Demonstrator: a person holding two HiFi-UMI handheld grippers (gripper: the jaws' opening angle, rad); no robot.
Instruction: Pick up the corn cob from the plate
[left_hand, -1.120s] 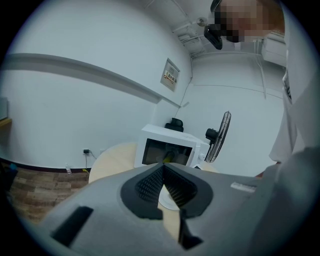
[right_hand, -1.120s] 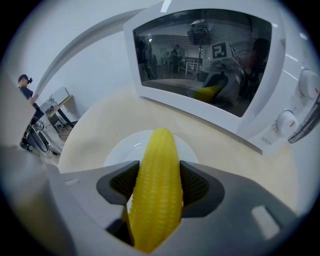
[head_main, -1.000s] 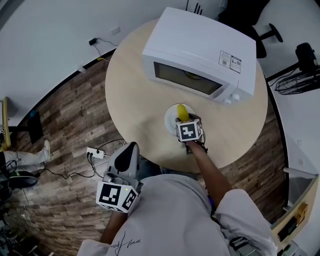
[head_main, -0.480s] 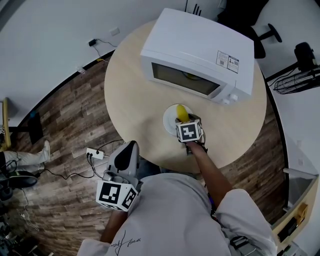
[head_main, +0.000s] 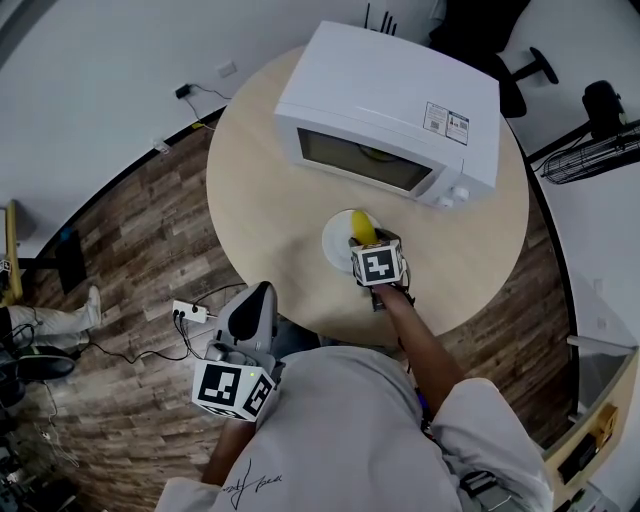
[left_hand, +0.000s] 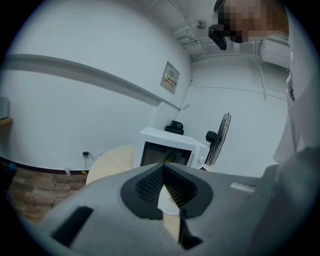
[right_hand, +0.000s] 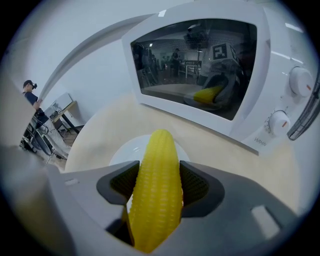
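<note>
Round table (head_main: 262, 190) with microwave (head_main: 390, 110) and white plate (head_main: 334, 240). Right gripper (right_hand: 159, 182) pinches corn cob (right_hand: 159, 150) over the plate. Left gripper (left_hand: 164, 192) sits off the table edge, jaws pressed together, empty.

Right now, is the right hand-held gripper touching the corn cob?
Touching. The right gripper view shows the right hand-held gripper closed on the corn cob, with both ribbed pads pressed against its yellow sides.
</note>
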